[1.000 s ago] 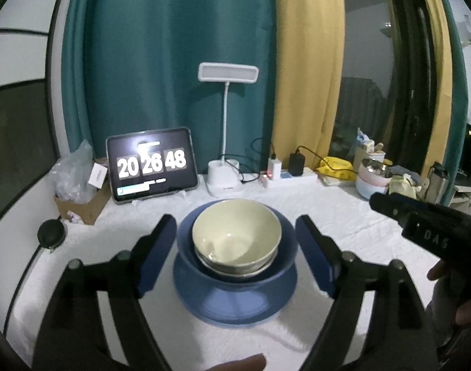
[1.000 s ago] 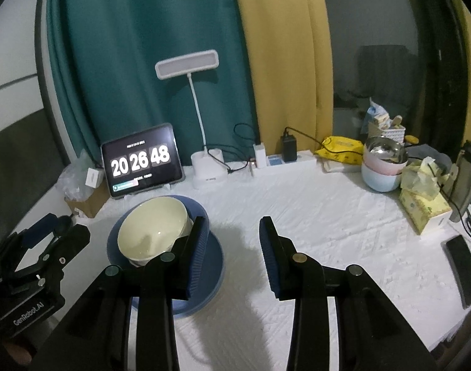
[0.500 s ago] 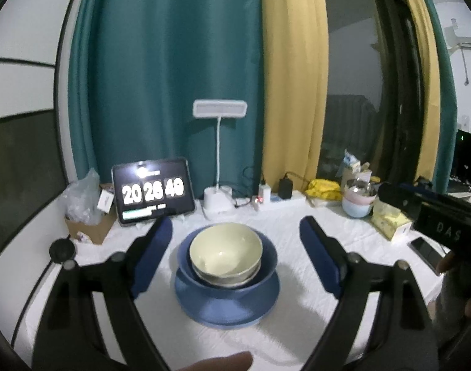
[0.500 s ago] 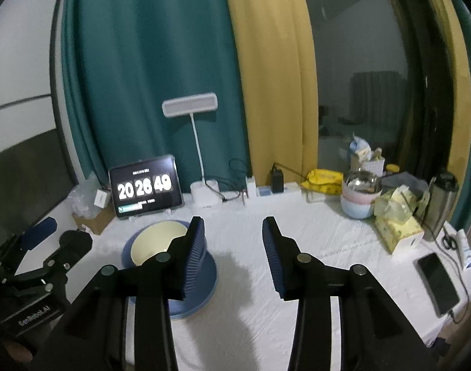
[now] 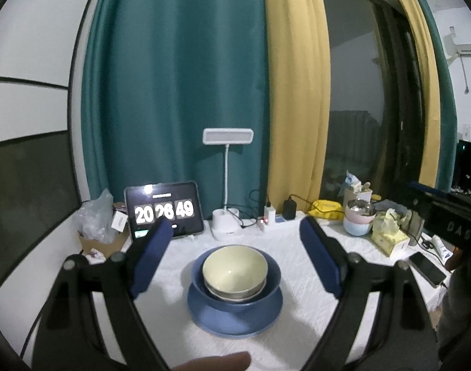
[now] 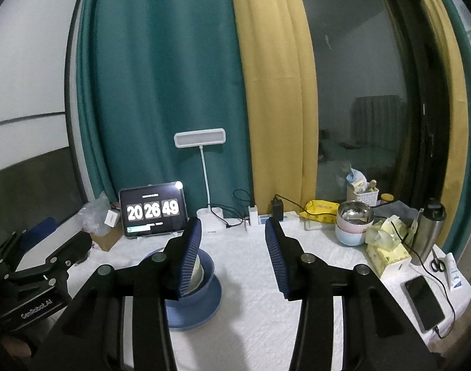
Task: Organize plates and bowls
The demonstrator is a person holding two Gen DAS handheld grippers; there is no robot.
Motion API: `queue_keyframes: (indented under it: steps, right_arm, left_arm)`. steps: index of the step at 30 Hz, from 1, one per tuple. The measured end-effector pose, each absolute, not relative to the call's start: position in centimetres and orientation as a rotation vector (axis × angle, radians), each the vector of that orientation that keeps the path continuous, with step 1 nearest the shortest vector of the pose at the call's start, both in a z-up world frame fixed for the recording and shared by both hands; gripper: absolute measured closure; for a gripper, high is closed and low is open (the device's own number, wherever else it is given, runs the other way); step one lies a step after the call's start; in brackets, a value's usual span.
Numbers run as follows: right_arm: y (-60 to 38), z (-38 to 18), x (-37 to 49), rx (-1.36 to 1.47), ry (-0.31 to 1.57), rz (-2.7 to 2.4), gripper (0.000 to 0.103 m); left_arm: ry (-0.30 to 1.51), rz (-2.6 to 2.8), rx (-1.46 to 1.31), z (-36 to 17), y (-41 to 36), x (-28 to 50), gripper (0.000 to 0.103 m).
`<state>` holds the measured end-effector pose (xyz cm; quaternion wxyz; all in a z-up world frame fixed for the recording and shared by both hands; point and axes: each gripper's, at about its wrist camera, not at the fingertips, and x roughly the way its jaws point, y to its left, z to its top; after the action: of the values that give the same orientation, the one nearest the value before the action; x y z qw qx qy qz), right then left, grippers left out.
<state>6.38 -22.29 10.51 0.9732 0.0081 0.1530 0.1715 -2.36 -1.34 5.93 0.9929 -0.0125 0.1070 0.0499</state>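
A pale yellow ceramic bowl [image 5: 235, 266] sits nested in a deep blue bowl [image 5: 235, 296] on a blue plate [image 5: 235, 318], mid-tabletop [image 5: 297, 340]. Left gripper [image 5: 232, 256] and right gripper [image 6: 232, 253] hover with released, empty jaws, the right's just widening. Stacking looks finished.

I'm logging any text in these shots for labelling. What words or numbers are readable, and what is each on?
"20 26 49": tablet clock screen.
"GenRobot.AI": body of the left gripper, seen from the right wrist.
"DAS": body of the right gripper, seen from the left wrist.
Small caption above the tablet's digits, yellow tissue box print: too small to read.
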Motion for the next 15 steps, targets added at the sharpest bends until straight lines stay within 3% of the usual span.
queue_keyframes:
  steps: [10,15]
  right_arm:
    - [-22.9,11.8,5.1,0.024,0.273,0.338,0.051]
    - [-22.9,12.3,4.8,0.021,0.268,0.333,0.051]
  left_arm:
    - [0.175,0.113,0.009,6.9,-2.0,-3.6,0.017]
    - [0.152,0.144,0.012,7.2,-1.7,-3.6,0.012]
